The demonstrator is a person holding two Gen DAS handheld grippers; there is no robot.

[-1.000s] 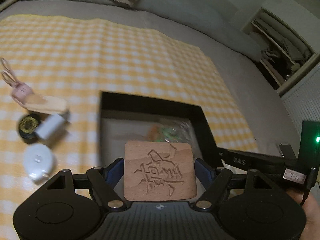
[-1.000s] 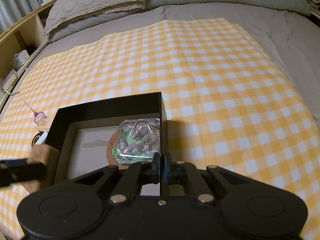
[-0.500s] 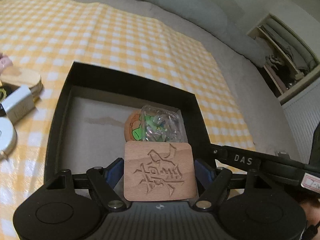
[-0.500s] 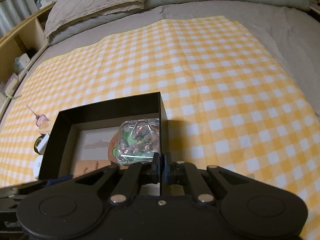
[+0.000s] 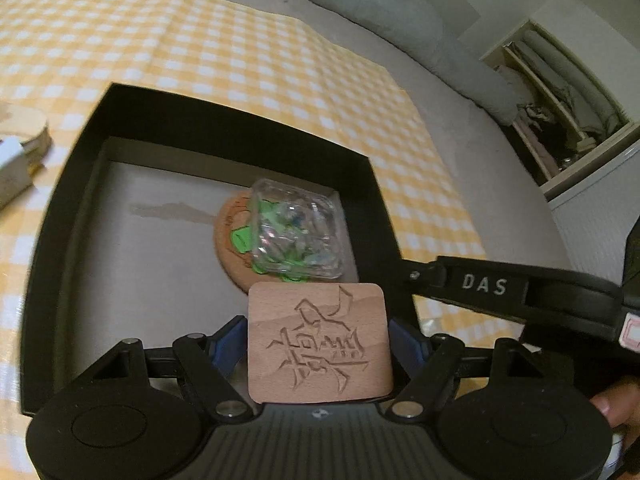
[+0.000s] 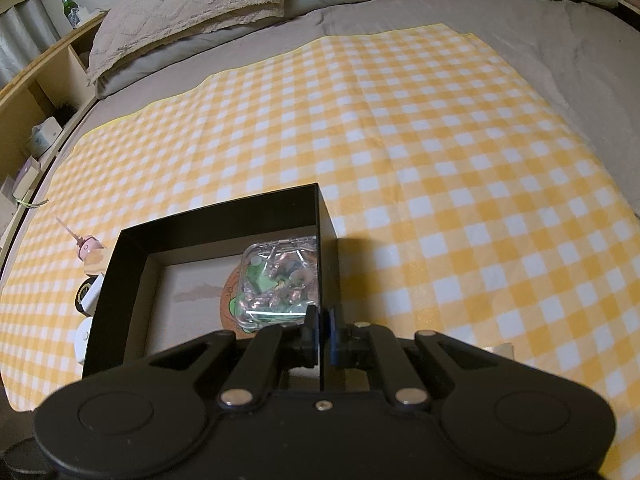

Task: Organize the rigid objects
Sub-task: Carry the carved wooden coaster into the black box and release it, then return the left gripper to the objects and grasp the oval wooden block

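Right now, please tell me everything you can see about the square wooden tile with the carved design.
The square wooden tile is light, beech-like wood with rounded corners and a carved angular design like a pavilion on its face. It looks whole and clean. The left gripper is shut on its two side edges with blue pads, holding it face-up, tilted over the near part of the black box. Nothing else appears to touch it.

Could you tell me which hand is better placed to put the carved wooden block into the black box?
Left. The left gripper already holds the carved wooden block above the black box, while the right gripper is clamped on the box's wall.
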